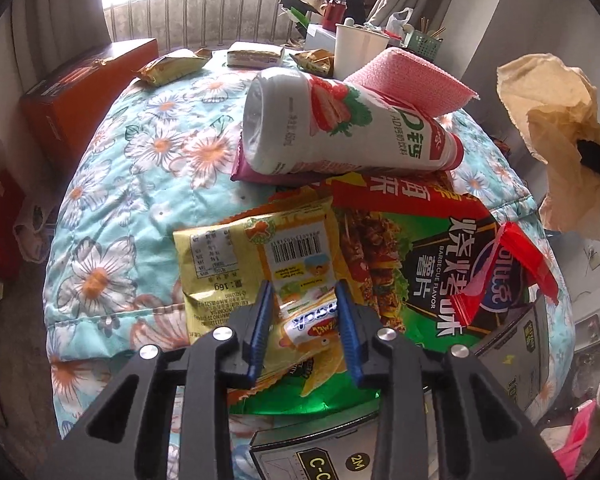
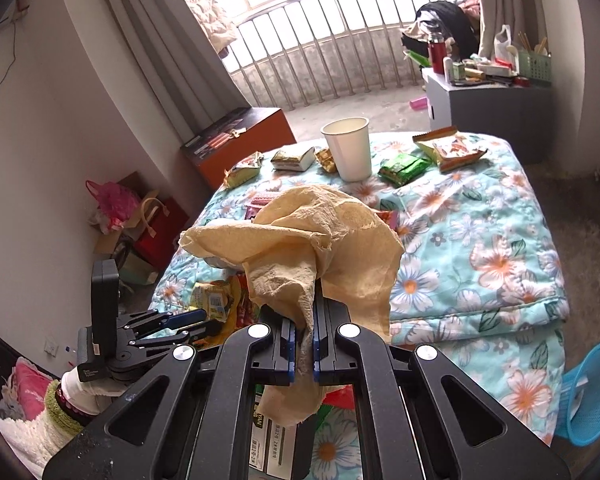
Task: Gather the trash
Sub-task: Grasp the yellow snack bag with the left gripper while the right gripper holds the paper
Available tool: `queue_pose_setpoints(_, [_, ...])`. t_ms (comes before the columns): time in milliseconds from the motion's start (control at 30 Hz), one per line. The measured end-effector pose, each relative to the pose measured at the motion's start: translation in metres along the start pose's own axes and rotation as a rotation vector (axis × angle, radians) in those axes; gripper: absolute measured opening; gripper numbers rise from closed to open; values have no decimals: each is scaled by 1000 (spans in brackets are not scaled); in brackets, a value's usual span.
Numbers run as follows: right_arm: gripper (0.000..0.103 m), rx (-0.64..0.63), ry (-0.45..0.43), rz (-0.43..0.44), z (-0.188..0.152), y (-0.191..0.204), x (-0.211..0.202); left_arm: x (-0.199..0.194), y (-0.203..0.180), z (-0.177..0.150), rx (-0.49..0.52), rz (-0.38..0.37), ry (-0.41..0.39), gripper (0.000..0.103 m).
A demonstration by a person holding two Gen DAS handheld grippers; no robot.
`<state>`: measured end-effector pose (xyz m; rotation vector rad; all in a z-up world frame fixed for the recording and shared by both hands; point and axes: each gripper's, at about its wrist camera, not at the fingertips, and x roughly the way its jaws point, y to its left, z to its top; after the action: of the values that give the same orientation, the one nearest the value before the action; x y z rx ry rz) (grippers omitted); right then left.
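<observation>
Right gripper [image 2: 304, 344] shut tight on a crumpled tan paper towel [image 2: 320, 240]. Towel all wrinkly and soft-looking, torn at the edges, puffed up above the blue fingers [image 2: 287, 340] and hanging down below them too. Held up in the air over the near end of the flowered quilt [image 2: 480, 248].

Left gripper [image 1: 303, 308] open, one blue finger on each side of a small yellow snack wrapper [image 1: 260, 276]. Wrapper flat and shiny, with a barcode and tiny print. Touching or not: cannot tell. Lying partly on top of a big green chip bag [image 1: 412, 256] marked "BARBECUE FLAVOR". Just beside that, a torn red wrapper [image 1: 500, 276]. Past the bags, a white drink bottle [image 1: 332, 124] on its side with a strawberry picture. Farther back on the quilt, a white paper cup [image 2: 348, 148] standing up, with more small snack packets [image 2: 404, 168] near it.
</observation>
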<state>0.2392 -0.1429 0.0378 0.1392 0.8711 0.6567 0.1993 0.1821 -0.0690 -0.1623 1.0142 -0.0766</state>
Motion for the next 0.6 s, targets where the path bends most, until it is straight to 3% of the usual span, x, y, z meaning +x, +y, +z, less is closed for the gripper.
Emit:
queue_pose_setpoints(133, [4,8,-4,1,0,0,-1,-7,7,1,-27,2,-33,0])
queue_pose_setpoints(400, [4,20,-10,6,0,-2,-5,-38,24,1,-65,-1,-138,0])
queue_pose_setpoints(600, [4,22,-10,10,0,-3,-5,-49,49,-5,-146,-51,-134,2])
